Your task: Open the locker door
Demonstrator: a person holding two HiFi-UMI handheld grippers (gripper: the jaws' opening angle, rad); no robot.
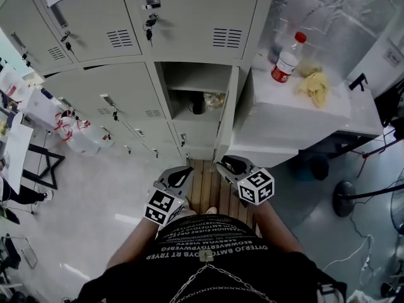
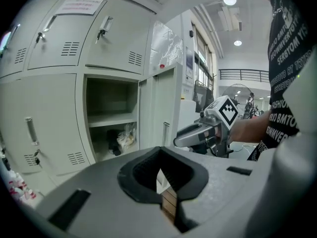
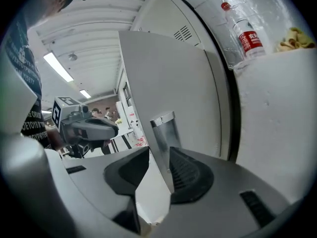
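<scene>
The locker door [image 1: 230, 106] stands swung out, edge-on to the head view, beside its open compartment [image 1: 189, 74]. Inside, a dark object [image 1: 198, 103] and a plastic bag [image 1: 214, 100] lie under a shelf. My right gripper [image 1: 223, 165] is at the door's lower edge. In the right gripper view the door [image 3: 163, 73] runs between the jaws, which are shut on its edge just below the metal handle [image 3: 166, 130]; the right gripper [image 3: 158, 155] is seen there. My left gripper [image 1: 185, 171] hangs beside it, shut and holding nothing, its tips [image 2: 159, 155] meeting.
Other lockers [image 1: 107, 17] are closed, with keys [image 1: 149, 27] hanging from an upper one. A white cabinet [image 1: 284, 112] to the right carries a red-capped bottle [image 1: 287, 59] and a yellow bundle [image 1: 315, 87]. Bags [image 1: 72, 131] lie on the floor at left. A wooden board [image 1: 205, 188] lies underfoot.
</scene>
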